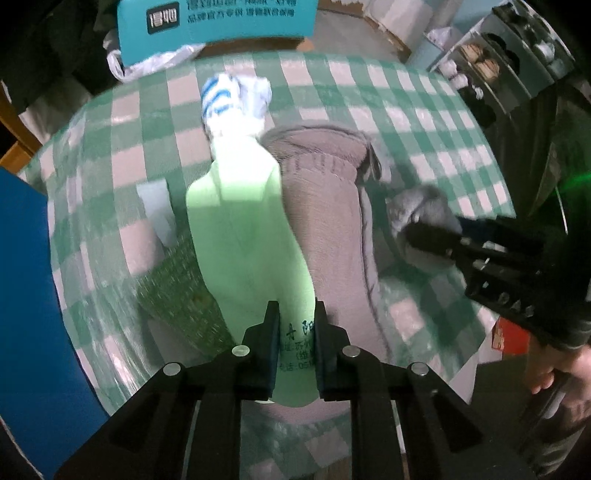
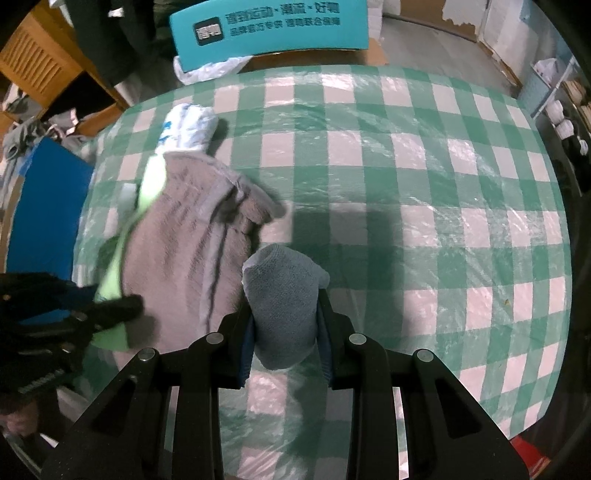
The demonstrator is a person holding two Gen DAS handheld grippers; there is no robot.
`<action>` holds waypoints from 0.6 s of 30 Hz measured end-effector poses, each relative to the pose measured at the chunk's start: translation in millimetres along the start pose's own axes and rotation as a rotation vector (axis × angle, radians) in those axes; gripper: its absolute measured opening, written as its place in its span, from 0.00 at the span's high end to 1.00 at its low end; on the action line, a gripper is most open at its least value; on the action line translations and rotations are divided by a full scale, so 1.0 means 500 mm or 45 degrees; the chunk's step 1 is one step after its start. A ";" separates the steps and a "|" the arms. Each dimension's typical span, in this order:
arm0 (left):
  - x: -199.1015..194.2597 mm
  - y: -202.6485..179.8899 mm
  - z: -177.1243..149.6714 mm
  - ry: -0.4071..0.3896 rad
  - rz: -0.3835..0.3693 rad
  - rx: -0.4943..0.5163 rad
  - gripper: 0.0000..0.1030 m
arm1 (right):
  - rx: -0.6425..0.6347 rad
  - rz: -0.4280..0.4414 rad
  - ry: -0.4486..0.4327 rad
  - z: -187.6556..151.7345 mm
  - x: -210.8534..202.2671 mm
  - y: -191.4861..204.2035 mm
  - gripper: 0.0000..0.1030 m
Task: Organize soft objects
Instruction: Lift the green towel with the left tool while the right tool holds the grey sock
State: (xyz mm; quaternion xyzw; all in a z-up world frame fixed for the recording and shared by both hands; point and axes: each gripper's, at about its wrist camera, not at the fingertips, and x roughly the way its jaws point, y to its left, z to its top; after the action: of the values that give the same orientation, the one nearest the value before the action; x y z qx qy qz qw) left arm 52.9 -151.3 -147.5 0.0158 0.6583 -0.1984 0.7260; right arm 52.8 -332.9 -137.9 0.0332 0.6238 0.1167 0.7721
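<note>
My left gripper [image 1: 295, 332] is shut on a light green cloth [image 1: 240, 229] with printed text, which stretches away over the table. A grey-brown knitted garment [image 1: 328, 206] lies beside it on the right. A white and blue striped sock [image 1: 232, 99] lies beyond the green cloth. My right gripper [image 2: 284, 317] is shut on a grey-blue sock [image 2: 284, 295], held just above the table next to the garment [image 2: 184, 243]. The right gripper also shows in the left wrist view [image 1: 432, 236], and the left gripper in the right wrist view [image 2: 110, 310].
The table carries a green and white checked cloth [image 2: 406, 184] under clear plastic. A dark green patterned cloth [image 1: 177, 288] lies under the green one. A teal sign [image 2: 269, 29] stands behind the table. A blue panel [image 1: 26, 295] is at the left, shelves [image 1: 509, 66] at the right.
</note>
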 end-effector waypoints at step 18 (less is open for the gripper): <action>0.009 0.013 -0.026 0.029 -0.029 -0.037 0.75 | -0.136 0.065 0.051 -0.032 0.049 0.107 0.73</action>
State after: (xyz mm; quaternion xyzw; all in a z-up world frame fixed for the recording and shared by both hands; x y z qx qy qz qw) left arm 43.0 -142.8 -155.1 0.0000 0.6696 -0.1967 0.7162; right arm 34.9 -276.8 -154.4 0.0054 0.6310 0.1700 0.7569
